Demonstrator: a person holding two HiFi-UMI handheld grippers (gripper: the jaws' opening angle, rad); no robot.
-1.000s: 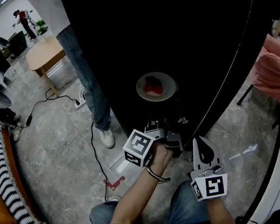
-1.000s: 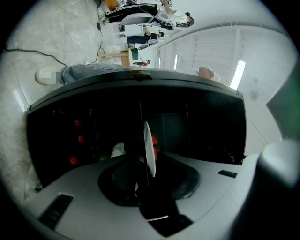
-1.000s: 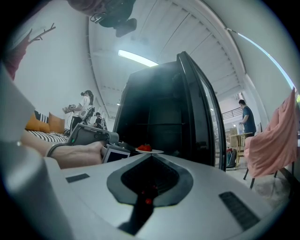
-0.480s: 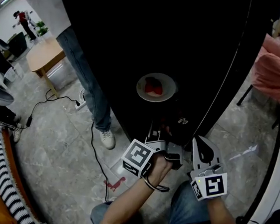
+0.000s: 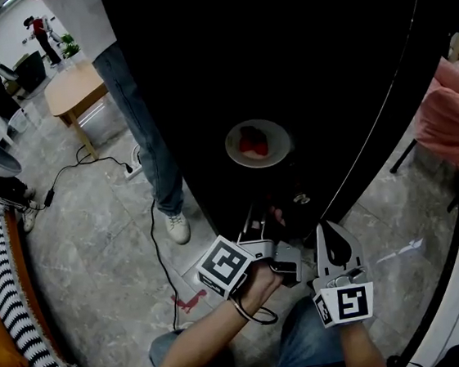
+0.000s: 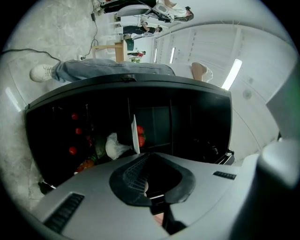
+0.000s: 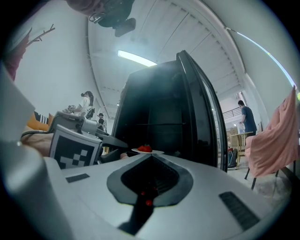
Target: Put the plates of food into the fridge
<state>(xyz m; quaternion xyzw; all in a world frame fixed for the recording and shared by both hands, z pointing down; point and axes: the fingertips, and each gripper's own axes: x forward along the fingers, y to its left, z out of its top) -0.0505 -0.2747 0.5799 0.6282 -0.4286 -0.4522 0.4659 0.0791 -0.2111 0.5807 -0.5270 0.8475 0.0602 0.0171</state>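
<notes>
Grey plastic jaws of the left gripper [image 6: 149, 157] meet at their tips, with nothing caught between them and only the hollow of the black pads showing behind. The right gripper [image 7: 151, 158] is likewise closed on nothing, its tips touching. In the head view the left gripper [image 5: 260, 224] reaches towards the lower front edge of the open black fridge [image 5: 280, 49], its marker cube beside the hand that holds it, while the right gripper [image 5: 335, 245] hangs just beside it, a little further from the fridge. Ahead of both sets of jaws, well apart from them, a white plate [image 5: 258, 143] carrying red food [image 5: 251, 141] sits on a shelf inside the fridge, about midway across it; the shelf's edges are lost in the dark. The left gripper view also shows a white bag [image 6: 115, 146] and small red items [image 6: 72, 150] in the fridge near the plate. Beside the fridge's left side stands a person in jeans [image 5: 134, 107] and a white shoe [image 5: 177, 226] on the grey stone floor [image 5: 95, 235]. Further off is a wooden table [image 5: 74, 87], and a pink cloth [image 5: 453, 120] hangs to the right.
</notes>
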